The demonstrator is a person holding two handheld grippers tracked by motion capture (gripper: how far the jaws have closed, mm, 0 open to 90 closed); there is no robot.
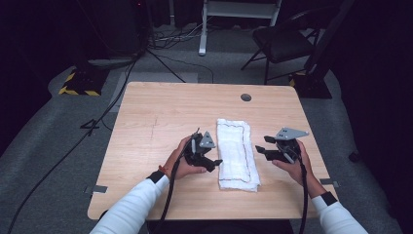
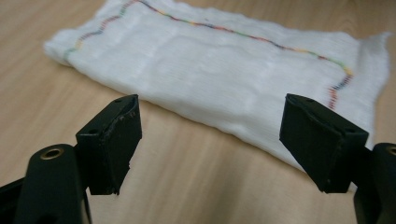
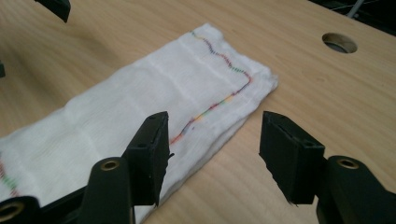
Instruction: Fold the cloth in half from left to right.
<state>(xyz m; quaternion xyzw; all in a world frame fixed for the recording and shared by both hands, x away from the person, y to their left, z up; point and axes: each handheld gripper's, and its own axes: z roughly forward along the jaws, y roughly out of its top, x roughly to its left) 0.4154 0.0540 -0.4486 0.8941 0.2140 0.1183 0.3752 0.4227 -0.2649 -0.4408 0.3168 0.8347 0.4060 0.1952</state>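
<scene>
A white cloth (image 1: 236, 153) folded into a long strip, with a multicoloured stitched line near its edge, lies lengthwise on the wooden table (image 1: 160, 112). My left gripper (image 1: 210, 162) is held just left of the cloth, jaws open and empty, with the cloth (image 2: 219, 70) right ahead of them. My right gripper (image 1: 263, 147) is held just right of the cloth, also open and empty; its jaws hover over the cloth's long edge (image 3: 187, 107). Neither gripper touches the cloth.
A round cable hole (image 1: 246, 97) sits near the table's far edge, also seen from the right gripper (image 3: 339, 42). Beyond the table are a black folding chair (image 1: 285, 41), cables on the grey floor and stand bases.
</scene>
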